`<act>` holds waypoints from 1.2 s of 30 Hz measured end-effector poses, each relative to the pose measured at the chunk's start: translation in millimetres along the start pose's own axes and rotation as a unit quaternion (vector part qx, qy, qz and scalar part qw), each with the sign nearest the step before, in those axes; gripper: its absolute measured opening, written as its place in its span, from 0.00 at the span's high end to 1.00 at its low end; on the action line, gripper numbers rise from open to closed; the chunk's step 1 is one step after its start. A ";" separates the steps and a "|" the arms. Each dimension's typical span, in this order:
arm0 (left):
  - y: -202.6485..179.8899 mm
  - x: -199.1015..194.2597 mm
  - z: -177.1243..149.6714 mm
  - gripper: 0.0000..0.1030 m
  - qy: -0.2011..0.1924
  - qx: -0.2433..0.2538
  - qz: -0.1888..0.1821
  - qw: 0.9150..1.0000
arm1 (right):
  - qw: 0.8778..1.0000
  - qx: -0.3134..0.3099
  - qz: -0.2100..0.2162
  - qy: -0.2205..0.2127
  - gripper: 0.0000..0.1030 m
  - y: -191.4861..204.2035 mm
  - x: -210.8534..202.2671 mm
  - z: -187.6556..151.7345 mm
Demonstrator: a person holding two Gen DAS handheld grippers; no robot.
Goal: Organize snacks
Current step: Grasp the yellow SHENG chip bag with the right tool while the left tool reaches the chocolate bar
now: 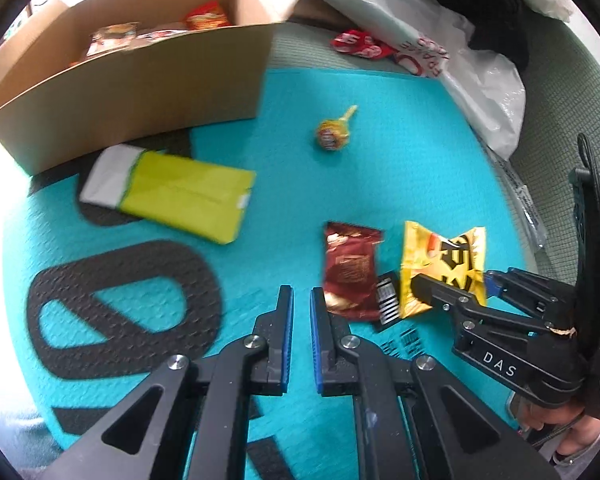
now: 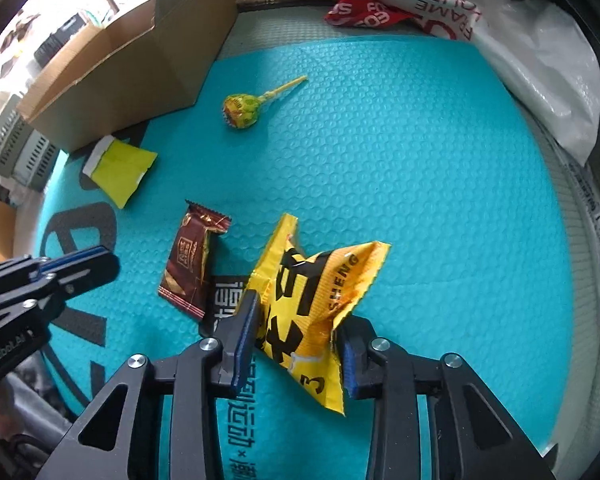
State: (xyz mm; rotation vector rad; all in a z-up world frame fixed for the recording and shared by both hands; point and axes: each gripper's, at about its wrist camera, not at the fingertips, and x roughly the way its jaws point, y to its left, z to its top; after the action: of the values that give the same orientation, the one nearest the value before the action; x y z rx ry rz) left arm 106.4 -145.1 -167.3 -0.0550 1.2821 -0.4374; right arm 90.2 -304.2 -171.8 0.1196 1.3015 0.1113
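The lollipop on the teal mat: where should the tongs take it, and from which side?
Probably grip the lollipop at its round head, coming from above. The head stands up from the mat, while the thin stick lies flat on it. Set the fingers across the stick's line; the space around it is free.

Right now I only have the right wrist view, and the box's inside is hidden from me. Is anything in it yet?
Observer: Yes. The left wrist view looks into the cardboard box: several snack packets lie inside, one of them a red and orange packet.
Operator: And the left gripper? I only see its side.
Observer: The left gripper is shut with nothing between its pads, just beside the brown packet.
Operator: Is my packet caught on both sides?
Observer: From the left view, the right gripper has one finger on each side of the yellow packet.
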 end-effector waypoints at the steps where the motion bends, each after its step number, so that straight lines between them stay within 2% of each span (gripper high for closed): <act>1: -3.1 3.3 2.3 0.92 0.002 0.005 -0.005 1.000 | 1.000 0.006 0.004 -0.001 0.67 -4.0 -0.6 0.4; 11: -24.6 27.9 14.3 0.92 0.021 0.023 -0.017 0.999 | 1.000 0.017 0.022 -0.002 0.68 -27.9 -3.4 2.4; 13: -24.7 29.6 14.1 0.90 0.024 0.024 -0.012 0.999 | 1.000 0.017 0.022 -0.002 0.68 -17.8 -1.8 0.0; 14: -24.8 29.8 14.3 0.84 0.025 0.024 -0.011 0.999 | 1.000 0.017 0.023 -0.002 0.68 -16.8 -1.1 0.1; 16: -24.4 28.6 13.5 0.60 0.024 0.022 -0.016 0.999 | 0.999 0.019 0.028 -0.002 0.68 -14.8 -0.2 -0.4; 17: -23.8 27.2 12.7 0.32 0.022 0.021 -0.019 0.999 | 0.999 0.020 0.030 -0.002 0.68 -16.5 -0.6 -0.8; 18: -22.3 24.8 12.0 0.19 0.016 0.017 -0.017 1.000 | 0.999 0.019 0.031 -0.002 0.68 -16.9 -0.8 -0.6; 19: -20.6 23.1 11.6 0.15 0.011 0.013 -0.021 1.000 | 0.999 0.021 0.029 -0.002 0.68 -18.7 -1.3 -0.4; 26: -24.7 30.0 21.3 0.14 0.010 0.016 -0.021 1.000 | 0.999 0.029 0.027 -0.006 0.68 -23.9 -5.4 -2.3; 35: -33.4 42.4 34.5 0.15 0.002 0.043 0.034 0.998 | 0.999 0.032 0.025 -0.005 0.67 -31.9 -6.3 -8.1; 36: -33.4 42.2 35.1 0.19 0.000 0.044 0.036 0.998 | 0.999 0.030 0.023 -0.005 0.67 -31.1 -6.1 -8.3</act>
State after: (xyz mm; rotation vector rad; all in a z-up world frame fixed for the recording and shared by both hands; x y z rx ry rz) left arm 138.8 -197.3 -186.1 0.0654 1.2584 -0.4323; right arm 81.0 -335.7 -172.8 0.2016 1.2932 0.1100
